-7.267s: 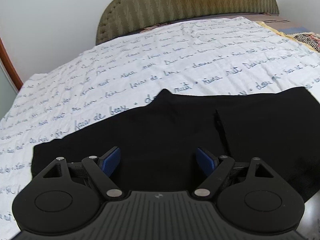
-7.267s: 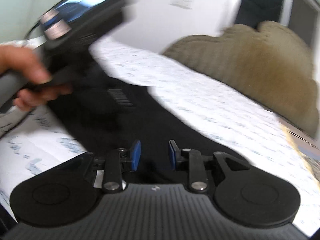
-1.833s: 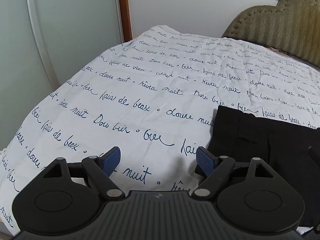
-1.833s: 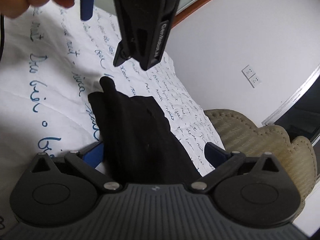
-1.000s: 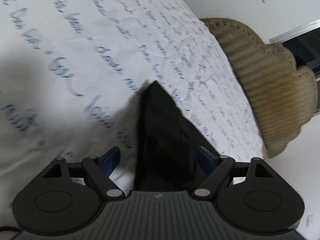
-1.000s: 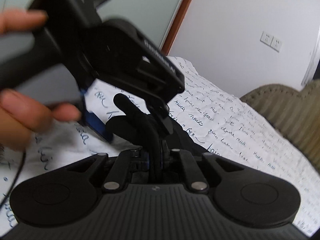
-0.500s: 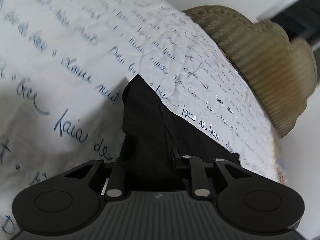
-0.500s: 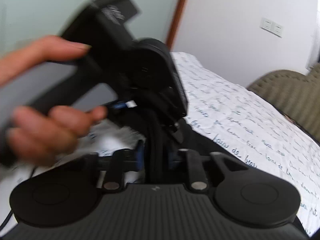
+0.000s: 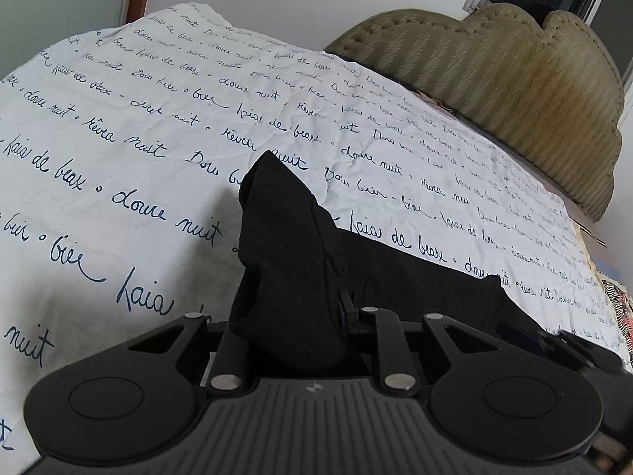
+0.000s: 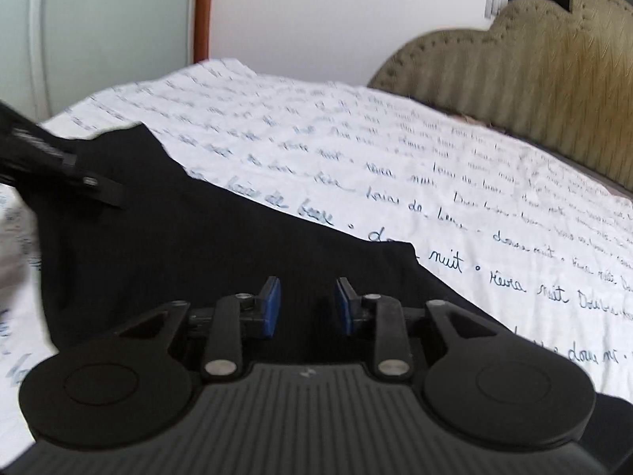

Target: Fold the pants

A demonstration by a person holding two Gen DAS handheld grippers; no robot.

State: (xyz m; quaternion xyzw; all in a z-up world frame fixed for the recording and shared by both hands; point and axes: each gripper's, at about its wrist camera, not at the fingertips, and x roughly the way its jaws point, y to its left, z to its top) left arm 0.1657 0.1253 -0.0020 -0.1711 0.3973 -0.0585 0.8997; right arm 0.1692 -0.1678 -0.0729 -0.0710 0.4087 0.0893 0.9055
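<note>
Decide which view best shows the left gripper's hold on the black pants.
Left wrist view: the left gripper is shut on a raised bunch of the black pants. The right wrist view shows only its blurred body at the frame's left edge.

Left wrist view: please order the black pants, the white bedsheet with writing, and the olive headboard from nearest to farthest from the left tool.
1. black pants, bunched between the shut fingers of the left tool
2. white bedsheet, under and around the pants
3. olive headboard, far upper right, beyond the sheet
</note>
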